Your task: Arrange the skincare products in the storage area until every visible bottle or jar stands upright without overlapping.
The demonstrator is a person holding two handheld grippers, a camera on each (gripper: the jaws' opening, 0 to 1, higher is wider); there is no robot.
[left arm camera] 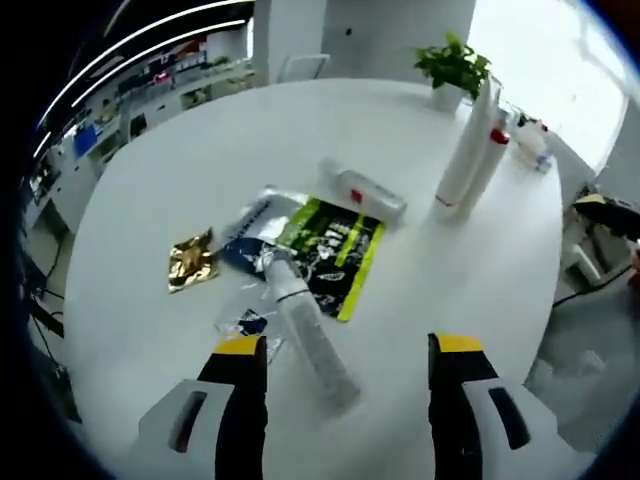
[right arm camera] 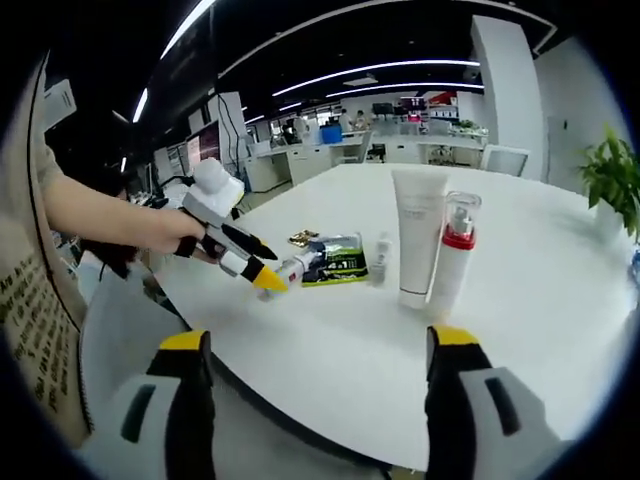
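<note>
Here, the left gripper (left arm camera: 348, 365), jaws wide and empty, hovers over a clear bottle (left arm camera: 308, 327) lying on the white table (left arm camera: 150, 200); next, grasp and stand it. The right gripper (right arm camera: 312, 375) waits open, empty.

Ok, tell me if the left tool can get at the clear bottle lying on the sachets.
Probably yes. The left tool is open, and the lying clear bottle runs up between its jaws on the white table, with nothing over it.
</note>
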